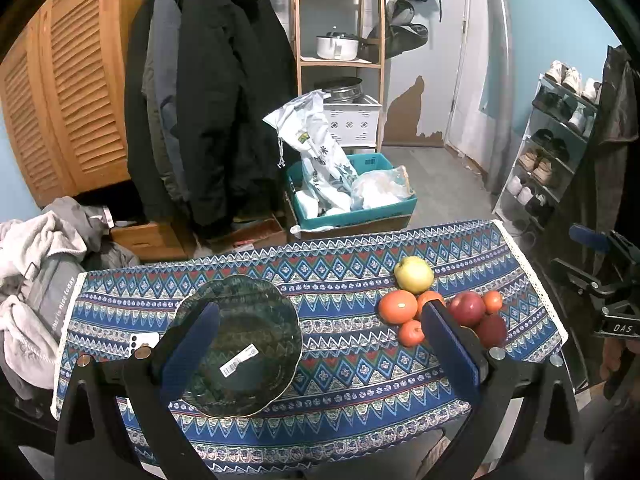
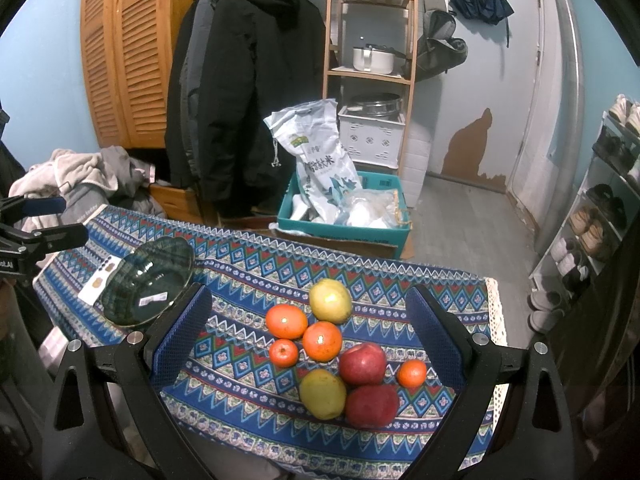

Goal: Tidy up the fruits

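Note:
Several fruits lie in a cluster on the patterned tablecloth [image 2: 248, 264]: a yellow-green apple [image 2: 330, 301], two oranges [image 2: 286, 321] [image 2: 322, 341], two small tangerines [image 2: 283, 353] [image 2: 411, 373], two red apples [image 2: 362, 363] [image 2: 372, 406] and a yellow pear [image 2: 322, 393]. A dark green glass plate [image 1: 240, 344] [image 2: 147, 282] with a barcode label lies at the left, empty. My left gripper [image 1: 320, 344] is open above the table between plate and fruit. My right gripper [image 2: 308, 336] is open, hovering over the fruit cluster [image 1: 414, 274].
A white phone [image 1: 143, 340] lies beside the plate's left edge. Behind the table stand a teal crate [image 1: 352, 200] with bags, hanging coats [image 1: 208, 100], a wooden shelf [image 1: 340, 60] and a shoe rack [image 1: 552, 152]. Laundry [image 1: 36, 264] is piled at left.

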A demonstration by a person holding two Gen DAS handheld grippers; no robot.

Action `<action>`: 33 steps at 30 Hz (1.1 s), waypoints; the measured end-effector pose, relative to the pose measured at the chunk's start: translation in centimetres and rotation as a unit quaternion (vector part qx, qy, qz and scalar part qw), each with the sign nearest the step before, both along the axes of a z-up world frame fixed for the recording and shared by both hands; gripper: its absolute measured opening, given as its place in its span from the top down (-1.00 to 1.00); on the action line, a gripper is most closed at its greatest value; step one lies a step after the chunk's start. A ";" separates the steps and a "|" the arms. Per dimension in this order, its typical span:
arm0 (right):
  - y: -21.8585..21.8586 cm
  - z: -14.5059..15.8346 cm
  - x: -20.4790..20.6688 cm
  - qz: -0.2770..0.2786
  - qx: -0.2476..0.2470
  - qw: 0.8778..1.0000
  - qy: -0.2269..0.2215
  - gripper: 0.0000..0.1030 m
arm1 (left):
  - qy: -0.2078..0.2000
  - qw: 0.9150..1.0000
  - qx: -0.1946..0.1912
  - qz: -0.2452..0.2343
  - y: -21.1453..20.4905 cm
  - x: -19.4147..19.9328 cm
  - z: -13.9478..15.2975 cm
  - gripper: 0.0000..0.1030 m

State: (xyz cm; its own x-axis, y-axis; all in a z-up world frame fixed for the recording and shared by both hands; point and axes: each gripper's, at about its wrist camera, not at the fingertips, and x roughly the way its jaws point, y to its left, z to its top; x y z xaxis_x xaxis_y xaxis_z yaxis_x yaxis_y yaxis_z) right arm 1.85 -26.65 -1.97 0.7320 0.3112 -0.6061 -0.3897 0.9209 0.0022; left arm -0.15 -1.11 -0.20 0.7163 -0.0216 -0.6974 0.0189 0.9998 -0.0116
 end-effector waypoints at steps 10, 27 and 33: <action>-0.1 0.0 0.0 0.000 0.000 1.000 0.000 -0.86 | 0.002 1.000 0.006 0.005 0.0 -0.1 0.0 -0.98; 0.4 -0.2 -0.1 -0.008 0.006 1.000 0.001 -0.86 | 0.002 1.000 0.005 0.002 0.0 0.0 -0.2 -0.98; -1.2 -0.4 0.3 -0.021 0.003 1.000 0.009 -0.86 | 0.011 1.000 0.003 0.000 -0.2 0.8 -0.9 -0.98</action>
